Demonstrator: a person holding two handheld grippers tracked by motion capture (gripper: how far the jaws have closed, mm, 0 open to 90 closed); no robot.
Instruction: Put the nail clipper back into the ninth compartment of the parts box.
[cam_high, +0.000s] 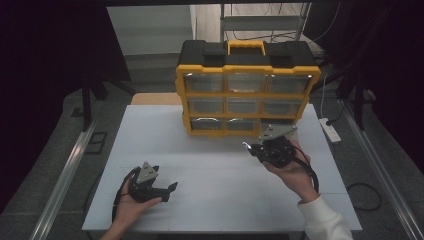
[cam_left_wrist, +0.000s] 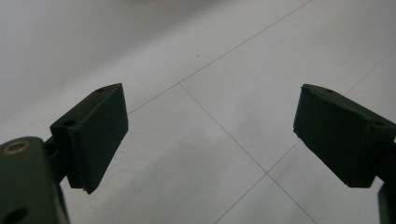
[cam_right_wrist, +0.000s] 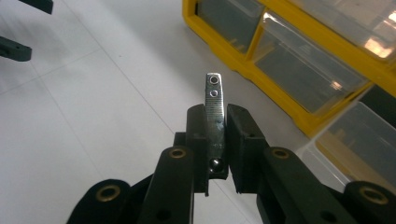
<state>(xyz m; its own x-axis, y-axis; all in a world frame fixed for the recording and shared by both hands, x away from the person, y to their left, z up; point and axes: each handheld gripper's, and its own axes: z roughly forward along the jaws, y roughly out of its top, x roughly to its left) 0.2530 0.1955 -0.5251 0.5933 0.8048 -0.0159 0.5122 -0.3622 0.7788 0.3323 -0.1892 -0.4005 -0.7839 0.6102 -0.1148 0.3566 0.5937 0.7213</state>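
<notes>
White table (cam_high: 215, 170) spreads under both hands, and just ahead of the right gripper (cam_high: 248, 146) stands the big yellow-and-black organizer (cam_high: 245, 90), upright w/ clear drawers facing the person, carry handle on top. One bottom-row drawer (cam_right_wrist: 355, 149), nearest the right gripper's far side, looks pulled out; prob. that's where the part came from or is headed, can't say which.

Right gripper now: jaws clamped tight on a small metal strip (cam_right_wrist: 215, 109), a flat bright piece w/ two small holes near its free end. Strip sticks straight out beyond the jaw tips, held low on its length, so the holed end stays free to be set down or slotted in. Hovering above the table, just off the organizer's lower front corner.

Left gripper (cam_high: 172, 187) sits well apart, back toward the person's side, resting low in the hand. Jaws spread wide, nothing between them, bare table past the pads (cam_left_wrist: 93, 135). Looks parked, on standby.
</notes>
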